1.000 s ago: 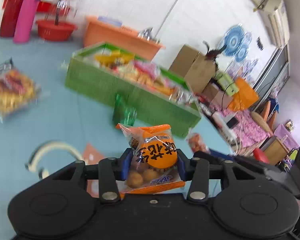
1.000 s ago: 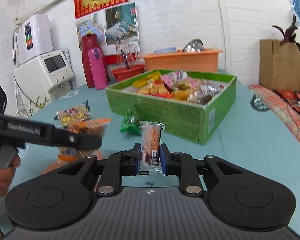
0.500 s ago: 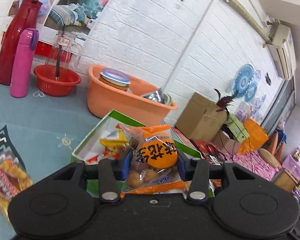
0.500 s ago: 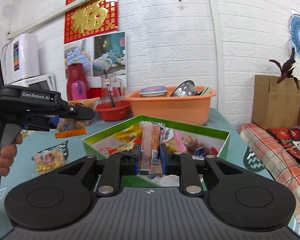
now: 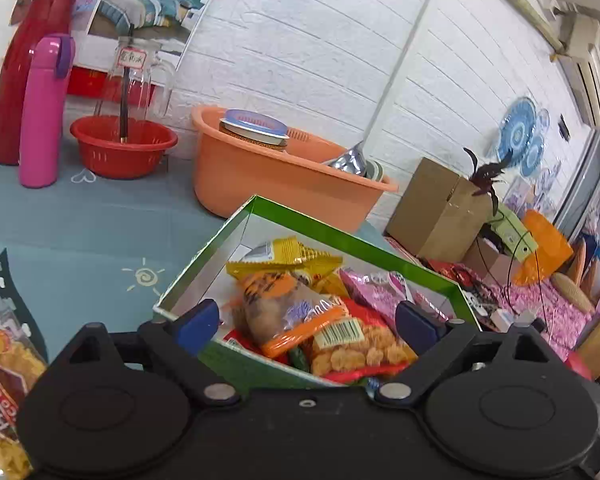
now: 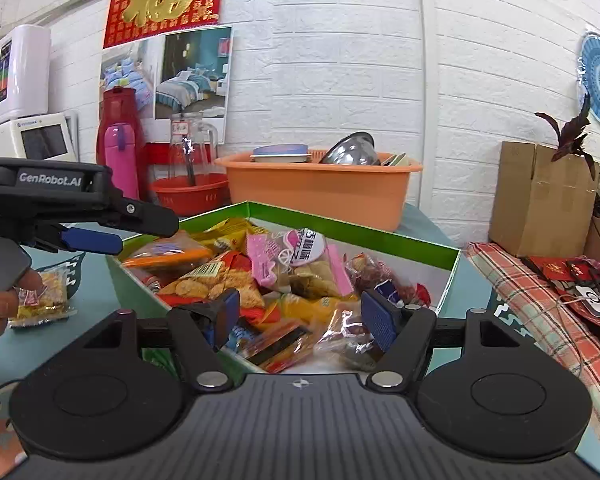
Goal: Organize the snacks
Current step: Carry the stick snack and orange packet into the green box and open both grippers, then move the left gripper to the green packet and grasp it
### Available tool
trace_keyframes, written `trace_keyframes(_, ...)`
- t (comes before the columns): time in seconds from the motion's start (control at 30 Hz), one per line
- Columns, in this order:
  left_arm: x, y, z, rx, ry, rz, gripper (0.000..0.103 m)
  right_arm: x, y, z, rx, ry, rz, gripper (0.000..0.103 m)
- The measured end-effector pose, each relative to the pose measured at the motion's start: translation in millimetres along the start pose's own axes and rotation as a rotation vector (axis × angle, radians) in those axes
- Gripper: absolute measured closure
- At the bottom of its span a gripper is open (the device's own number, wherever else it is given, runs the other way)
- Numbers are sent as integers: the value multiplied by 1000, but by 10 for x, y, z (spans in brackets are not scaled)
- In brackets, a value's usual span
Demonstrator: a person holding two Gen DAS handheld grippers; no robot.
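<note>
Both grippers' jaws are opening, wide, with nothing pinched: the left gripper and right gripper hover over the green box, where an orange snack bag lies among other packets on the blue table.

Blue-green table under green snack box, orange basin, red basket, pink bottle

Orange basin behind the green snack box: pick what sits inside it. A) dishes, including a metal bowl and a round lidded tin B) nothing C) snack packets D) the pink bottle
A: in the right wrist view the orange basin holds an upturned metal bowl and a blue-lidded round tin.
</note>
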State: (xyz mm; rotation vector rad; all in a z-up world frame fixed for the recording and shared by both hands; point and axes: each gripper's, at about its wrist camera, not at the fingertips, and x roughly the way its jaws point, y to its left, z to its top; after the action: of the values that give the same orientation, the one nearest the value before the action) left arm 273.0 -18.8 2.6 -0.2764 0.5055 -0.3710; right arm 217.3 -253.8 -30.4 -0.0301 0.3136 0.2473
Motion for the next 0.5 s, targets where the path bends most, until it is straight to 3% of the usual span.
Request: trace_keyframes(0.5, -479, -208, -131, 36, 46, 74, 0, -563, 233, 87, 24, -30, 76, 0)
